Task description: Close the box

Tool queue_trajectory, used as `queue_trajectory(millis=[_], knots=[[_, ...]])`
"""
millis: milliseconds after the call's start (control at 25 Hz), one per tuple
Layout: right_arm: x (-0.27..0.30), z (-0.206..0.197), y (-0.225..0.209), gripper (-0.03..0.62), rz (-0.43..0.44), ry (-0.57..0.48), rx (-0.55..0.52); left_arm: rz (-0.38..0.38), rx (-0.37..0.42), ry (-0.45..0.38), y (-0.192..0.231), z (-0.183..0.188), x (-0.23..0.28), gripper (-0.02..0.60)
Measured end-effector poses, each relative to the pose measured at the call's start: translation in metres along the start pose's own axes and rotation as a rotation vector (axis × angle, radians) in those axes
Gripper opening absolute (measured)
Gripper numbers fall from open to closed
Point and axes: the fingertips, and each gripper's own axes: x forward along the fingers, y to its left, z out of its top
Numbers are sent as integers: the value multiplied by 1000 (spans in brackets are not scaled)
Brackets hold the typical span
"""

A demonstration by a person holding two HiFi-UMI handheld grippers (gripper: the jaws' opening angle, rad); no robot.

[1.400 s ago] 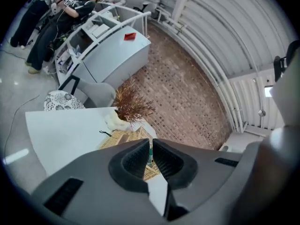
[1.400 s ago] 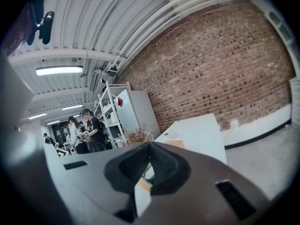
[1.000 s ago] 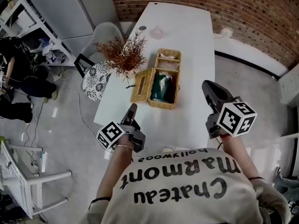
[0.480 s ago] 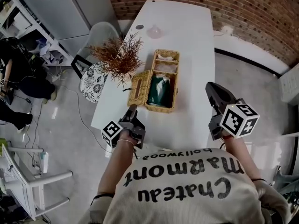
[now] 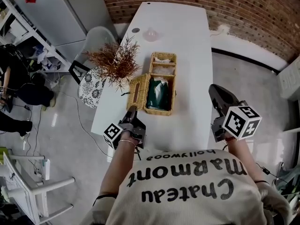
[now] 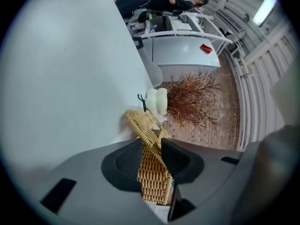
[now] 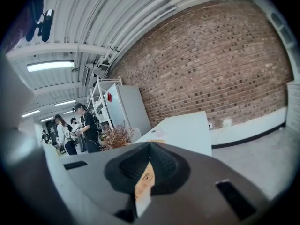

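Wicker lid [image 5: 138, 91] stands between left tongs [image 6: 152, 146], just narrowing; right tongs [image 7: 150, 146] pinched together, empty.

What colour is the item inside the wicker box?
The item is dark green, clearest in the head view.

Left claw [image 6: 151, 141]: jaws apart, lately closing, pads pressing on nothing. The wicker box [image 6: 154, 182] and its raised lid [image 6: 147, 124] show through the gap. White tabletop [image 6: 70, 78] fills the left. Just beyond the box stands a white vase [image 6: 157, 101] of dried branches [image 6: 192, 102], with a white cabinet [image 6: 183, 55] and brick wall [image 6: 225, 125] farther off.
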Motion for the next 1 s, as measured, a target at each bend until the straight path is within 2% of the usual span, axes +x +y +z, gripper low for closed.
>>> queue_trajectory(millis=[240,440,640,800,1000], knots=[[-5,0,4,3,4,1,21,12,11,27,-5,-12,-10,100],[-5,-6,19,3,24,-5,33,34,84,73,-14,-21,-27,75],[-5,-10,31,3,41,-3,36,15,139,110,-28,-31,-39,52],[-9,-9,40,3,49,-13,38,28,183,114,-34,-40,-49,44],[-15,-5,48,3,55,-24,39,36,291,138,-47,-53,-63,37]])
